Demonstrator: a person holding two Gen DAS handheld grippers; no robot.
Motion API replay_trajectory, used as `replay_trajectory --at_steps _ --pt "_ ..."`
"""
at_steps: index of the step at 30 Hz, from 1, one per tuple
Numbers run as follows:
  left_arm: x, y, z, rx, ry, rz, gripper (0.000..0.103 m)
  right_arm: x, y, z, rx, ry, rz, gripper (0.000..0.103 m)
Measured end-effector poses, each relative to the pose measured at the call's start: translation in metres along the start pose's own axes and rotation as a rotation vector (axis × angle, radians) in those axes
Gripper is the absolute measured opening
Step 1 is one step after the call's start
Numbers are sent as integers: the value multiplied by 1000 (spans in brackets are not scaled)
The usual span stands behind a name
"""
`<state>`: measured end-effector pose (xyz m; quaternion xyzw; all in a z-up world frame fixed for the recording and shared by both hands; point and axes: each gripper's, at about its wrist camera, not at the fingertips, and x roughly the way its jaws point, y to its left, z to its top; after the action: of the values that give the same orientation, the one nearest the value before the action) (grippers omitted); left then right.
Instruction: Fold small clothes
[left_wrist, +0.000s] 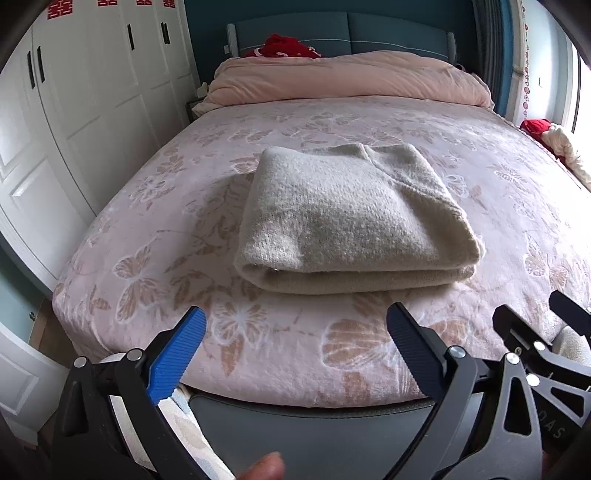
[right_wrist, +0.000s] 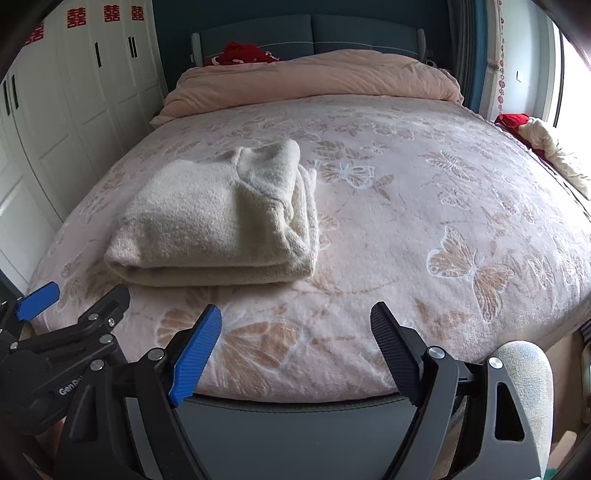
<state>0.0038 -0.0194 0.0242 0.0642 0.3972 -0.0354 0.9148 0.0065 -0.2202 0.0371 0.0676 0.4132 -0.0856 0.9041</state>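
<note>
A cream knit sweater (left_wrist: 354, 218) is being left folded on the bed (left_wrist: 369, 350), near its foot. The left gripper (left_wrist: 295, 347) and right gripper (right_wrist: 295, 343) are being held over the bed's edge, jaws spread and nothing gripped. Possibly a collar is showing on top.

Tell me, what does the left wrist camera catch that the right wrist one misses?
Only the left wrist view shows a fingertip at the bottom edge and the open left gripper head-on. Only the right wrist view shows a fuzzy sleeve at lower right and the open right gripper head-on. Both show the folded cream sweater on the floral bedspread, the rolled pink duvet and white wardrobe doors.
</note>
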Motion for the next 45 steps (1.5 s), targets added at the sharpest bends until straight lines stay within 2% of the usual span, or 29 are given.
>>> replay_trajectory --at_steps 45 --pt "-3 4 0 -20 -8 -19 92 -10 14 -1 8 -8 -22 81"
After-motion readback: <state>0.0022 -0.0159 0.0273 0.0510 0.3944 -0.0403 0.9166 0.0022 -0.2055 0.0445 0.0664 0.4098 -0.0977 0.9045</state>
